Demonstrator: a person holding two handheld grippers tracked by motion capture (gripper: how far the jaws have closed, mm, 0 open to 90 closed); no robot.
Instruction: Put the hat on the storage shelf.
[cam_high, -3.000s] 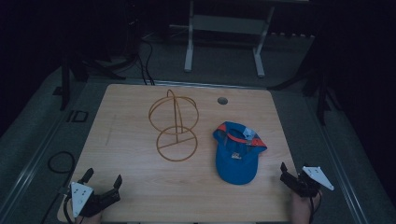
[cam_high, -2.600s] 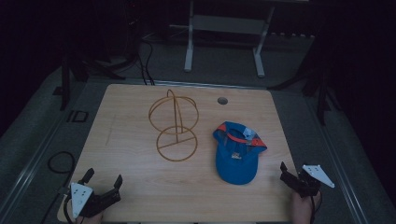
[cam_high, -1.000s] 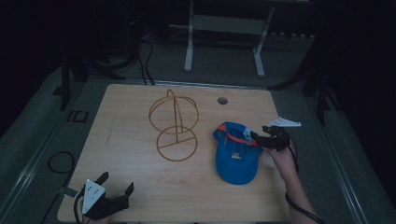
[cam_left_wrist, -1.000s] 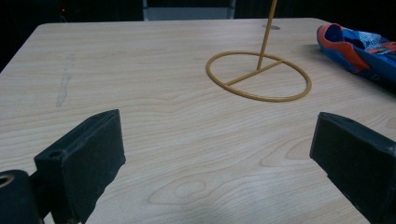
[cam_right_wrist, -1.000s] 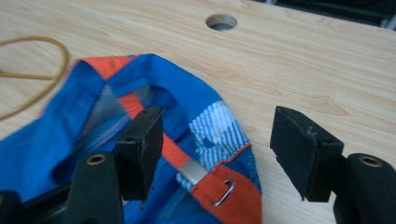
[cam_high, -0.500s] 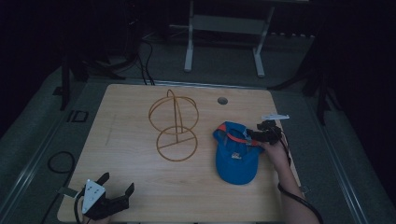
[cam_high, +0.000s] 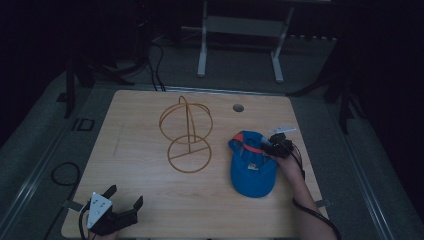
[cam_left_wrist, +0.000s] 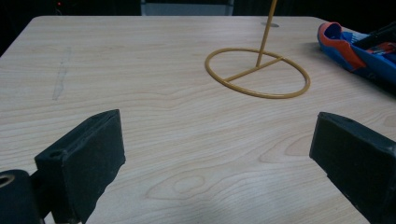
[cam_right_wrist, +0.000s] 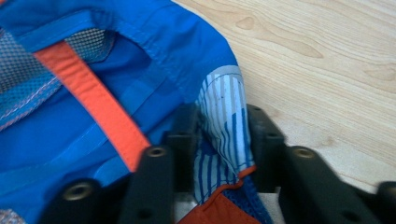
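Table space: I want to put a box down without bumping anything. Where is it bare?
The table is bare along its left side, left of the wire stand, and across the near edge between the left gripper and blue cap. The right side is crowded: the right gripper pinches the cap.

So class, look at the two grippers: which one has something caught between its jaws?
The right gripper, on the blue cap's rim; its jaws have just been closing on the fabric. The left gripper stands wide open over bare table.
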